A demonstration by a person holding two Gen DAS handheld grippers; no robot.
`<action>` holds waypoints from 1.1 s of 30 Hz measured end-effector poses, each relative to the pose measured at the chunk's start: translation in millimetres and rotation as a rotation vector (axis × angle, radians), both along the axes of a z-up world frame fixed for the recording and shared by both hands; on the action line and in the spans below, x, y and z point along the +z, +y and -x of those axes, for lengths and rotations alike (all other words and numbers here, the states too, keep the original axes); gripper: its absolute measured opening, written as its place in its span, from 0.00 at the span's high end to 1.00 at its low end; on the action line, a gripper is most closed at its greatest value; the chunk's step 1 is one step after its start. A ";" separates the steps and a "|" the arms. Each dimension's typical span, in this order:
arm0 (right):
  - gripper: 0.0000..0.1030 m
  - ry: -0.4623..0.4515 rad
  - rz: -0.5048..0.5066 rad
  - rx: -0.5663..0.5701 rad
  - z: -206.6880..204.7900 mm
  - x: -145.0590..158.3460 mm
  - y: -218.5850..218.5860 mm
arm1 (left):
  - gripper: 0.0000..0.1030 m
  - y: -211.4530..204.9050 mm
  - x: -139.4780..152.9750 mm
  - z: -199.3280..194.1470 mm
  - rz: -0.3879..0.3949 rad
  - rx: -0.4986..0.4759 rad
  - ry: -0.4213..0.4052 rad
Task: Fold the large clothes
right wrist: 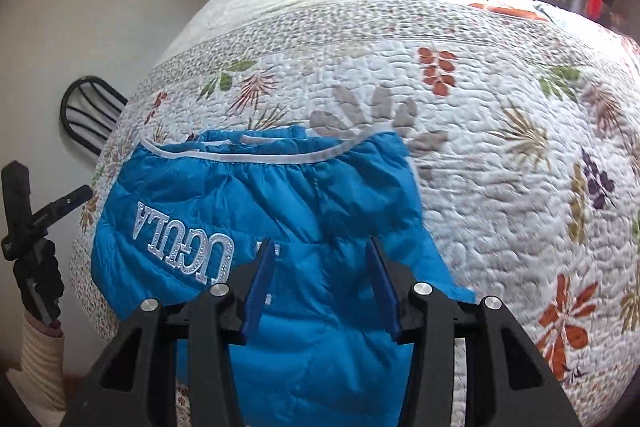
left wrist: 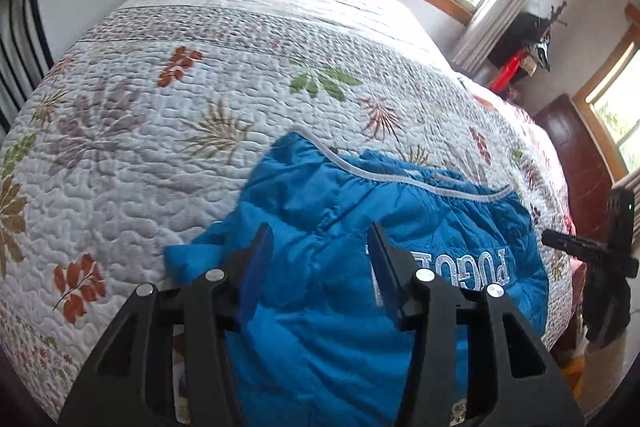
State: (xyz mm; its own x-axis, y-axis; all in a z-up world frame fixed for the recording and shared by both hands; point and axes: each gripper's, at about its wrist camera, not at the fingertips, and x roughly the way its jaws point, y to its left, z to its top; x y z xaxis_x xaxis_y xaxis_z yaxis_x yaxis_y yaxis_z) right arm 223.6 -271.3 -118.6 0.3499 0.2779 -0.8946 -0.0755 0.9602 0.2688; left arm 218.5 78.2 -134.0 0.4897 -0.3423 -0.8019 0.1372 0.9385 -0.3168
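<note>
Hovering over the bed, both pairs of tongs hang above one item.

Item: blue padded jacket (left wrist: 332,227), quilted, with white piping along one curved edge and white embroidered lettering (right wrist: 184,239) across it. It lies flat on the floral quilted bedspread (left wrist: 160,131), near the bed's close edge, part of it running down over that edge and out of sight beneath my tongs.

Left tongs (left wrist: 320,263): released, jaws standing well apart, nothing between them. Jacket fabric fills the gap below; I cannot tell whether the tips touch it.

Right tongs (right wrist: 320,275): likewise released and empty, jaws spread, above the jacket.

Governing relation: the jacket lies straight ahead of and beneath both tongs. The piped edge is the far edge, running crosswise, left to right, in both views. The lettering sits toward my right in the left view and toward my left in the right view, so I judge the two tongs flank the garment's middle, neither clearly nearer.

Loose corners: one blue flap (left wrist: 188,255) pokes out just beside my left tongs; another tapers out (right wrist: 448,267) just beside my right. Each is the likely hold for its own side.

Progress: judged early; no clean fold is visible.
</note>
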 end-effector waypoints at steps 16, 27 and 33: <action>0.64 0.090 0.004 -0.108 -35.2 -76.8 -17.0 | 0.53 -17.1 -82.7 -46.7 -0.049 -0.058 0.120; 0.63 0.053 0.071 -0.071 28.5 2.4 -30.7 | 0.52 -0.1 -24.0 -17.2 -0.077 0.046 0.094; 0.58 0.124 0.123 -0.047 98.2 16.8 -49.7 | 0.45 35.7 5.1 67.9 -0.104 0.262 0.079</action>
